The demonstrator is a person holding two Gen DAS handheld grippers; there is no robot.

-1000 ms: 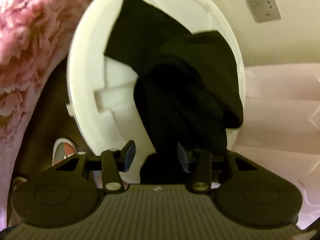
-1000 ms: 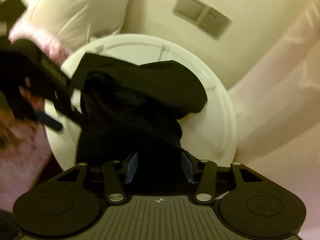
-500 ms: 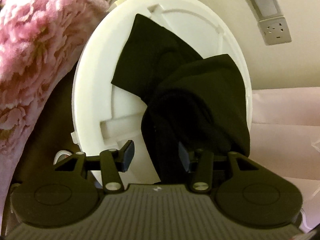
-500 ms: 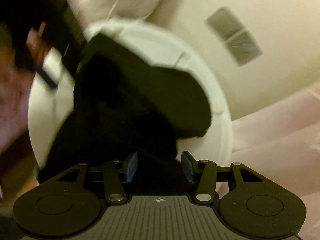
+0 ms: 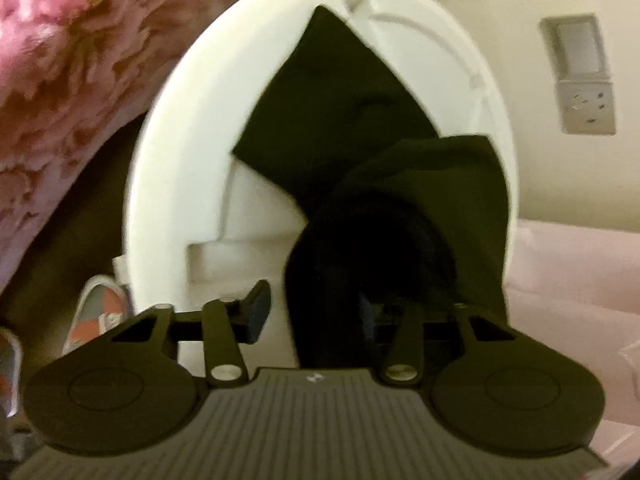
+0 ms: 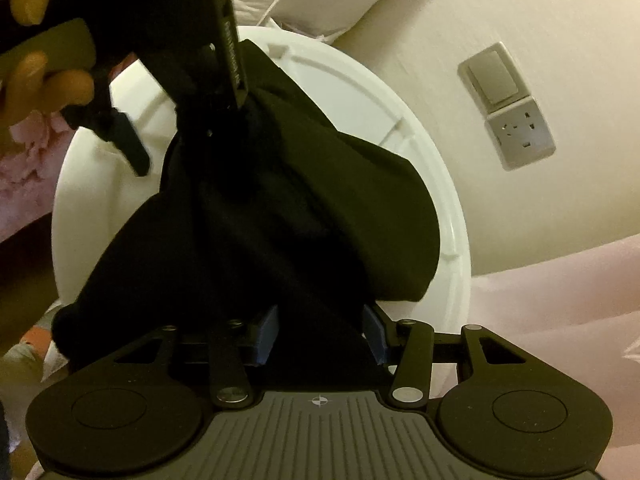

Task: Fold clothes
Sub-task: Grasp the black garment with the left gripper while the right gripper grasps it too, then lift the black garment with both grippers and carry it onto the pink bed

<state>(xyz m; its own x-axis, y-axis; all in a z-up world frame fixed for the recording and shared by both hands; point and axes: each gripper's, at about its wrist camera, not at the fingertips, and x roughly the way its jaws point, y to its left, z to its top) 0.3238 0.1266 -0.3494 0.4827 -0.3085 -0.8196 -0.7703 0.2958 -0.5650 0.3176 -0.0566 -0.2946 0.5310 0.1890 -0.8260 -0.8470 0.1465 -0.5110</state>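
Both hand-held grippers angle steeply down over a round white plastic tabletop, where the crumpled black fabric garment lies. The left gripper is closing, with a fold between its jaws but its left pad clear of the cloth. The right gripper, half open, clamps a bunched fold. Bare fingers wrap the left gripper's handle; its printed label is too blurred to read.

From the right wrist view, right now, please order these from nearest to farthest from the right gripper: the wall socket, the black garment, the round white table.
1. The black garment: between the pads of the right gripper, low centre.
2. The round white table: directly under the garment, its rim showing beyond.
3. The wall socket: on the wall behind the table, upper right.
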